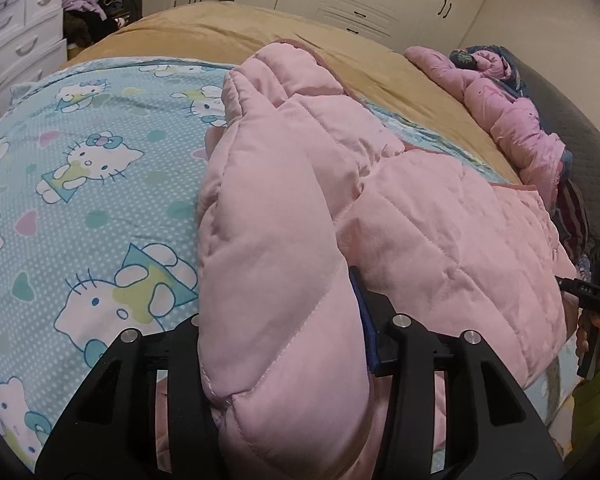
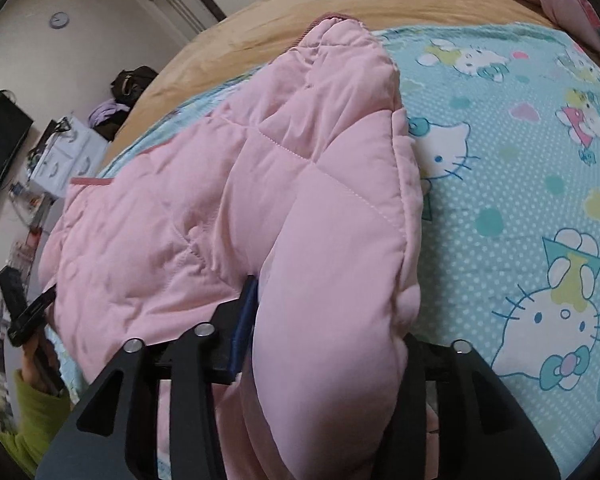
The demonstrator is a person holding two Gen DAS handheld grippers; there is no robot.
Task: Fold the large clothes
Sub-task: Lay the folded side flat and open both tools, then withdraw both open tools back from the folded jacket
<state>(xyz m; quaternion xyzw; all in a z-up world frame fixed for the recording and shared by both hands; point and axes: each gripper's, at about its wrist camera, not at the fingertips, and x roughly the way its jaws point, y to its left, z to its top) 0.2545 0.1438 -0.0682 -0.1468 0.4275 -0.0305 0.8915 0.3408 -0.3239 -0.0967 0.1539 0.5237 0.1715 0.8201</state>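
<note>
Jacket (image 1: 440, 216): pink, quilted, spread on the sheet (image 1: 80, 184); in the left view it fills the middle and runs out toward 3 o'clock.
Left gripper (image 1: 284, 320): at 6 o'clock in its own view, partly open, a thick padded fold of the jacket filling the gap between its fingers (image 1: 366, 320); the blue pad lies against the fabric, the other finger is mostly hidden behind the fold.
Right gripper (image 2: 328, 320): at 6 o'clock in its own view, partly open, a jacket fold bulging between its fingers (image 2: 244, 320); whether the pads press on it cannot be told.
Sheet: teal, cartoon cats, at 9 o'clock of the jacket in the left view, at 3 o'clock in the right.
Blanket (image 1: 220, 28): tan, beyond the sheet toward 12 o'clock.
Bedding (image 1: 512, 112): pink heap at 2 o'clock in the left view.
Drawers (image 1: 20, 36): white, at 10 o'clock.
</note>
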